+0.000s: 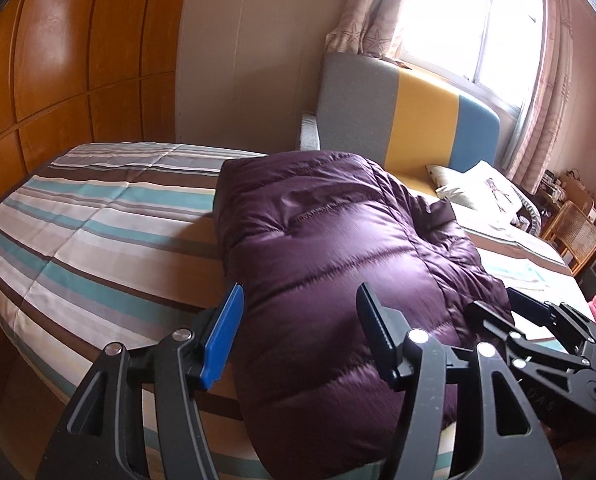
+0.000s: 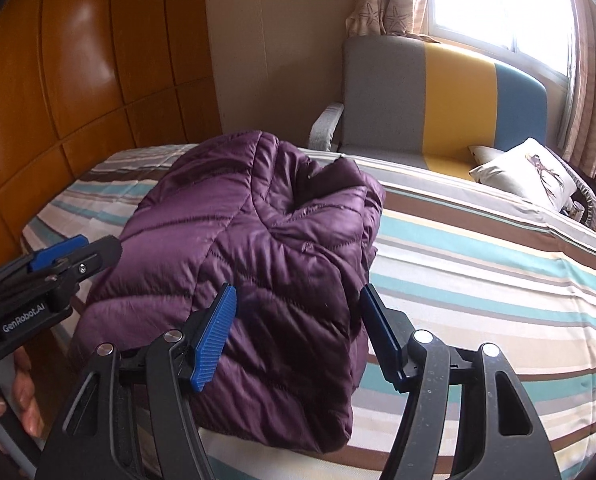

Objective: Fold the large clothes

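Left claw: The left gripper (image 1: 300, 334) was closest to its own camera. Its two fingers stood apart, with the jacket lying below the gap between them. The pads did not press on anything, so it held nothing.
Right claw: The right gripper (image 2: 298, 334) was also open. It hung over the near end of the jacket and gripped nothing.
Hand: In the right wrist view, a hand (image 2: 16, 394) held the handle of the left claw at the left edge.
Jacket: The purple puffy jacket (image 1: 330, 248) lay on the bed, folded into a thick bundle. It was shiny and soft, with stitched lines across it that made fat rows. The front part looked smooth. The far right side was more crumpled, with a darker flap sticking up.
Where the jacket was: It sat near the front edge of the bed, with bare sheet showing on both sides of it.
Bed: The bed (image 1: 98, 224) had a sheet with stripes of white, teal, brown and tan.
Pillow: A white pillow (image 2: 526, 174) with a small picture on it lay farther back on the right.
Chair: Behind the bed stood a chair (image 2: 438, 96) with a gray, yellow and blue back.
Wall: A brown wooden wardrobe (image 1: 78, 40) was on the left.
Window: A bright window (image 1: 478, 16) with pale curtains (image 1: 372, 8) was farthest away.
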